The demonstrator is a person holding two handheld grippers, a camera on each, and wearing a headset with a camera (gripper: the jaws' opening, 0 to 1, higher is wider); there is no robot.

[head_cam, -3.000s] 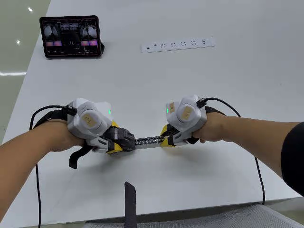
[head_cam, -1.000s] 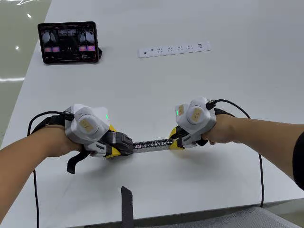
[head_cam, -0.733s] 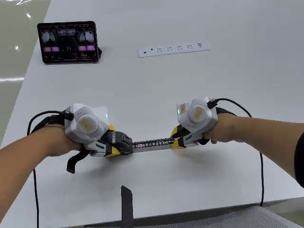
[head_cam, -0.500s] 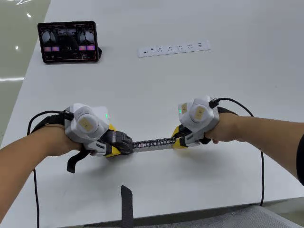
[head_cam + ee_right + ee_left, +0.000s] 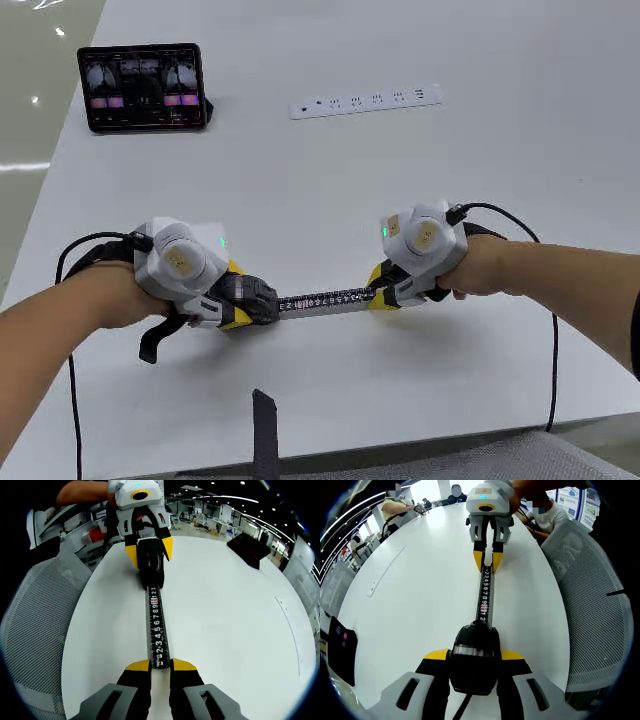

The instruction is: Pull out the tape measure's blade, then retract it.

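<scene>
While the left gripper (image 5: 238, 305) sits at 7 o'clock in the head view, its jaws clamped on the black tape measure case (image 5: 256, 297), the right gripper (image 5: 380, 298) at 5 o'clock pinches the tip of the blade (image 5: 325, 299) between jaws drawn almost together. A short stretch of numbered blade runs straight between them, low over the white table (image 5: 330, 190). A tablet (image 5: 143, 85) stands at 10 o'clock and a power strip (image 5: 365, 100) lies at 12 o'clock.
</scene>
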